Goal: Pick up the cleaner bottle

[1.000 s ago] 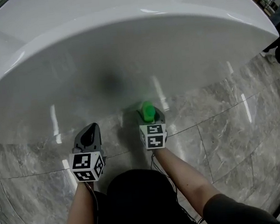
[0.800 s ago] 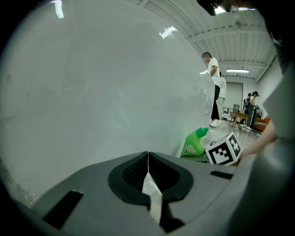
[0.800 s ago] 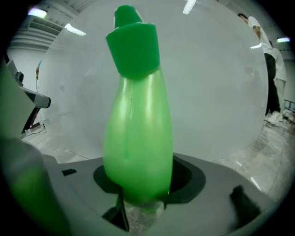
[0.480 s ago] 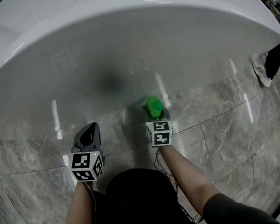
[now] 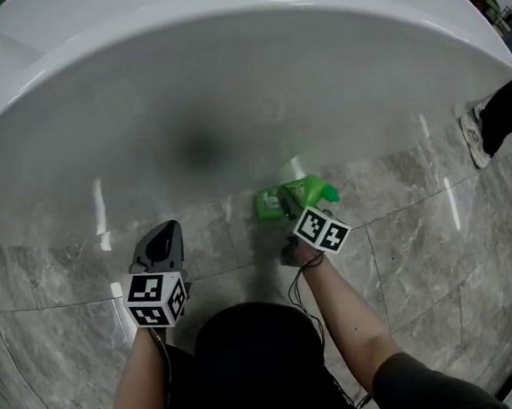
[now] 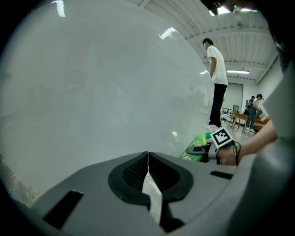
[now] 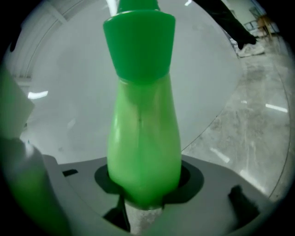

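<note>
The green cleaner bottle [image 5: 298,193] lies tipped on its side at the foot of the big white tub, its cap toward the right. My right gripper [image 5: 285,207] is rolled over with it, jaws closing on the bottle's body. In the right gripper view the bottle [image 7: 143,133] fills the gap between the jaws of the right gripper [image 7: 144,196], cap [image 7: 139,44] farthest from me. My left gripper [image 5: 161,241] hangs to the left, apart from the bottle, jaws shut and empty. The left gripper view shows the left gripper [image 6: 148,160] with its jaws meeting, and the bottle [image 6: 199,140] further right.
A large white rounded tub [image 5: 228,86] fills the space ahead. Grey marble floor tiles [image 5: 420,247] lie below and to the right. A person's leg and shoe [image 5: 491,121] stand at the right edge. Another person [image 6: 216,87] stands in the background.
The right gripper has rolled and shifted a little right. The green bottle, upright before, now lies tipped sideways in its jaws. The left gripper has stayed put.
</note>
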Available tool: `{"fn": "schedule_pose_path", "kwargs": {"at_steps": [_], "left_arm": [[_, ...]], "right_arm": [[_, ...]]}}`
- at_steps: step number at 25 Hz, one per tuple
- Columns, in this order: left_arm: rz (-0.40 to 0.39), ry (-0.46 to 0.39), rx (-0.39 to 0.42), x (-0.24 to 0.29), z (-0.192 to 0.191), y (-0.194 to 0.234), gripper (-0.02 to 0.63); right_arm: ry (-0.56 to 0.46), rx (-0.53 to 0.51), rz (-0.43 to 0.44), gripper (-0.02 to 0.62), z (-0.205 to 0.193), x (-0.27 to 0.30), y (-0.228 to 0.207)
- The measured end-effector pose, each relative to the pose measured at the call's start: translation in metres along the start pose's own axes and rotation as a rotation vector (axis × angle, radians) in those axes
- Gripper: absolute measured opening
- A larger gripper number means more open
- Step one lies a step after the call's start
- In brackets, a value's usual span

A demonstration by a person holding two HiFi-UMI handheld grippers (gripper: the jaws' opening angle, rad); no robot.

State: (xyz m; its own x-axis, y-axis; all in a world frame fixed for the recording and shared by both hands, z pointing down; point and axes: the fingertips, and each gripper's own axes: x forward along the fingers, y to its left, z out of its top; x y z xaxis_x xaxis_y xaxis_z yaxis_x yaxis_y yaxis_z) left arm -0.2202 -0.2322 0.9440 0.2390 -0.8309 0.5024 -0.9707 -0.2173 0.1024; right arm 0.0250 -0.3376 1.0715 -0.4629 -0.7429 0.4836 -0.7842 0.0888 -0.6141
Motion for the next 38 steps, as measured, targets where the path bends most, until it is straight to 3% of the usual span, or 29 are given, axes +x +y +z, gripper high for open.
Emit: {"fn": "schedule_pose_path", "kwargs": {"at_steps": [7, 10, 14, 22, 28, 32, 38], "left_arm": [[-0.003, -0.019, -0.007, -0.014, 0.004, 0.007, 0.015], [0.006, -0.028, -0.004, -0.023, 0.007, 0.008, 0.015], [0.006, -0.043, -0.025, -0.046, 0.030, 0.004, 0.015], [-0.006, -0.029, -0.050, -0.122, 0.131, -0.026, 0.015], [-0.044, 0.039, -0.046, -0.187, 0.211, -0.063, 0.015], [-0.065, 0.059, -0.056, -0.219, 0.267, -0.096, 0.015], [-0.036, 0.046, -0.101, -0.252, 0.349, -0.142, 0.015]], "right_arm": [[-0.080, 0.319, 0.223, 0.192, 0.000, -0.019, 0.036], [-0.086, 0.374, 0.302, 0.192, 0.004, -0.031, 0.059], [-0.062, 0.368, 0.368, 0.192, 0.023, -0.057, 0.101], [0.022, 0.431, 0.448, 0.192, 0.083, -0.148, 0.208], [0.157, 0.427, 0.506, 0.192, 0.130, -0.234, 0.290], [0.196, 0.459, 0.550, 0.192, 0.171, -0.285, 0.333], [0.232, 0.487, 0.599, 0.193, 0.233, -0.346, 0.378]]}}
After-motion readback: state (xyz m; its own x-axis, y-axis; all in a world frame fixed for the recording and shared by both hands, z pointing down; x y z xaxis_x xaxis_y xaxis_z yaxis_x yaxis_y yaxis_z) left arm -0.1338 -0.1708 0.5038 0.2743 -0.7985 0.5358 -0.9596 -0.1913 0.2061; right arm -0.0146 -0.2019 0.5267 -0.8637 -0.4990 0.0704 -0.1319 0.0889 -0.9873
